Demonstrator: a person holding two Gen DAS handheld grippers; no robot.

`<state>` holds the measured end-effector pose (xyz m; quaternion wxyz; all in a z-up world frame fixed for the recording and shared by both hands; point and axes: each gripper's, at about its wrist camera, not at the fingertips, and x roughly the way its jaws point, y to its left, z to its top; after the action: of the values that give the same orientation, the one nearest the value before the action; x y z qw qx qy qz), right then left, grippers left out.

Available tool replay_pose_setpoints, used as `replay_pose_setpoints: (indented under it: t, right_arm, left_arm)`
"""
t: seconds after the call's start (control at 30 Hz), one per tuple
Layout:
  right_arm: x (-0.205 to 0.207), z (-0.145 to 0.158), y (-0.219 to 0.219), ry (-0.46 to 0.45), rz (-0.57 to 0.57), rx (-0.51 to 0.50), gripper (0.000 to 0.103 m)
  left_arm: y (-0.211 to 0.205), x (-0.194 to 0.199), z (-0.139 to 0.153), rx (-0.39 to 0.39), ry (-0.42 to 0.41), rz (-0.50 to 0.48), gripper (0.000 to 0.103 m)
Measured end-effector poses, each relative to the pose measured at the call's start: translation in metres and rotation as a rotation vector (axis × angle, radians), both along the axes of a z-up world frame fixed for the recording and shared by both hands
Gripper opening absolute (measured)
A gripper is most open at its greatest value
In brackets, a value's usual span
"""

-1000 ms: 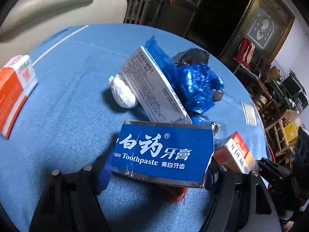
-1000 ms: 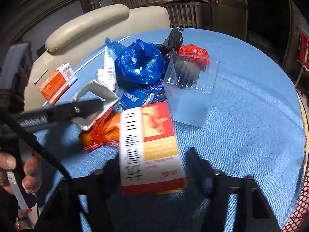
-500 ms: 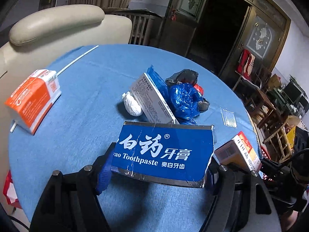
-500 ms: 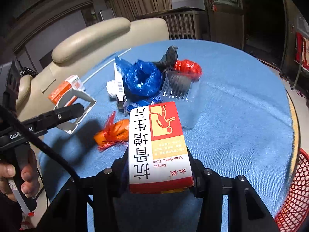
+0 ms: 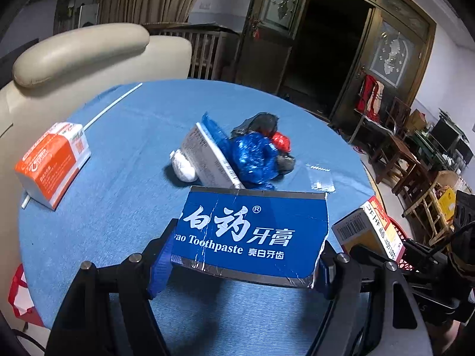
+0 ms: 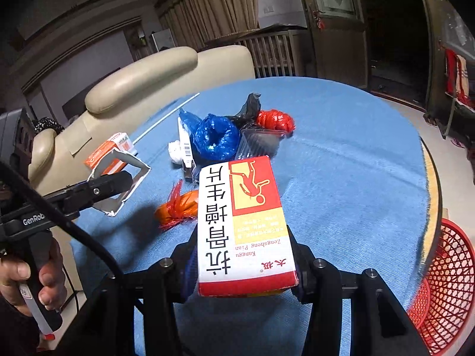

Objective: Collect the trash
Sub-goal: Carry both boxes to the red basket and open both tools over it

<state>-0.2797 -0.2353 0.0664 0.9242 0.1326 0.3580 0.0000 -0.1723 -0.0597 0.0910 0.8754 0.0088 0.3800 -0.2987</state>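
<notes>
The left tongs (image 5: 246,264) clamp a flattened blue toothpaste box (image 5: 252,234) above the blue desk (image 5: 124,178). The right tongs (image 6: 243,270) grip a red-and-white medicine box (image 6: 246,222). A red mesh basket (image 6: 445,281) sits below the desk's right edge.

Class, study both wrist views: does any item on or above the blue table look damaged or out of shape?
Yes. The blue toothpaste carton clamped in the left gripper is creased, with a torn right edge; the right view shows it as an open, hollow sleeve. The red-and-white medicine box in the right gripper looks intact.
</notes>
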Motion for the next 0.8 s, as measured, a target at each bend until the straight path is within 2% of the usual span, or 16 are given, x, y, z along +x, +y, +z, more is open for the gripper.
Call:
replay_pose_setpoints:
  t: [0.33,0.8]
  right_arm:
    - [-0.014,0.004,-0.018,-0.016,-0.045,0.020,0.052]
    - [-0.027,0.002,-0.057,-0.028,-0.120,0.057,0.052]
  left_arm:
    - [-0.020,-0.013,0.015,0.003,-0.039,-0.056,0.077]
    - [-0.069,-0.025,0.018,0.046,-0.053,-0.160,0.077]
